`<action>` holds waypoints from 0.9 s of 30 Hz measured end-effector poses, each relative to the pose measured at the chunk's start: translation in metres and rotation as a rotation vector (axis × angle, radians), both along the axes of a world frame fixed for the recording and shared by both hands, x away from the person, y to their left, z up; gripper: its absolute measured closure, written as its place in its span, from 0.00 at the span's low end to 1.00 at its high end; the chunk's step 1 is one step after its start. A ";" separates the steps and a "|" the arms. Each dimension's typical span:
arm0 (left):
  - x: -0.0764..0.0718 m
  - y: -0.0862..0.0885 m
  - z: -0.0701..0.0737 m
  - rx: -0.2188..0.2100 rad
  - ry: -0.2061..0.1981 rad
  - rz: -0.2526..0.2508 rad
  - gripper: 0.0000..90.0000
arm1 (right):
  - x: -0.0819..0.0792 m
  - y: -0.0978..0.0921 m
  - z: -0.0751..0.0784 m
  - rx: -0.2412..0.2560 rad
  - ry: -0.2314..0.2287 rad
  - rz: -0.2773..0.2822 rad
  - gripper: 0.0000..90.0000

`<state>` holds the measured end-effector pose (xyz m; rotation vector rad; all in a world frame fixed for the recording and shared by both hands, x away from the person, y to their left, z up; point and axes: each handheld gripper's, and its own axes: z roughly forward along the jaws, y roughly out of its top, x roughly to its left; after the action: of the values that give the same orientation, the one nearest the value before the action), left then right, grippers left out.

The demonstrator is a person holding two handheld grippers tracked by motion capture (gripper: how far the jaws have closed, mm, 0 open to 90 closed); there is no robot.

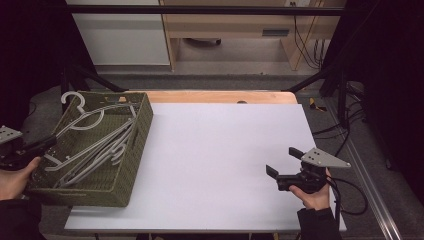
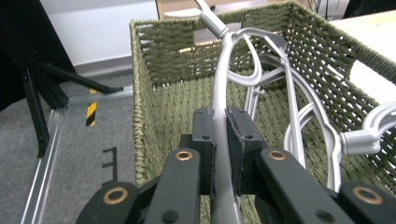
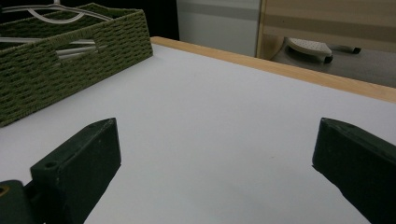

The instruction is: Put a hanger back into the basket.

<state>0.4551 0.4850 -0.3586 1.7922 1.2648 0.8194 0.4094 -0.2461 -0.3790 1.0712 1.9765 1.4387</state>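
A green woven basket (image 1: 142,125) stands at the table's left edge and holds several grey plastic hangers (image 1: 100,145). My left gripper (image 1: 47,142) sits at the basket's near left rim. In the left gripper view it (image 2: 223,135) is shut on the shoulder bar of one grey hanger (image 2: 219,84), whose hook rises toward the basket's far wall (image 2: 173,51). My right gripper (image 1: 280,162) hovers low over the white table top (image 1: 215,150) at the right, open, with nothing between its jaws. The right gripper view shows the gripper (image 3: 215,158) facing the basket (image 3: 60,70).
The white sheet (image 3: 210,121) covers a wooden table whose bare far edge (image 1: 220,96) shows. Cables (image 1: 350,190) trail off the table's right side. A black frame bar (image 2: 37,107) and grey floor lie left of the basket. Cabinets (image 1: 225,25) stand beyond the table.
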 end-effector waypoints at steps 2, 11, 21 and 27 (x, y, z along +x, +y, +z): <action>0.001 -0.001 0.000 0.036 0.023 -0.007 0.91 | 0.000 0.000 0.000 0.000 0.001 0.002 0.01; -0.001 -0.005 0.000 0.122 0.103 -0.054 0.90 | 0.000 0.001 0.000 -0.001 0.002 0.002 0.01; -0.001 -0.003 -0.001 0.180 0.115 0.010 0.91 | 0.001 0.001 -0.001 -0.002 0.004 0.004 0.01; -0.010 -0.007 0.002 0.222 0.012 -0.007 0.91 | 0.001 0.001 -0.001 -0.008 -0.001 0.008 0.01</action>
<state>0.4448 0.4776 -0.3571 1.9776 1.2131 0.9783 0.4102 -0.2449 -0.3800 1.0595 1.9862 1.4348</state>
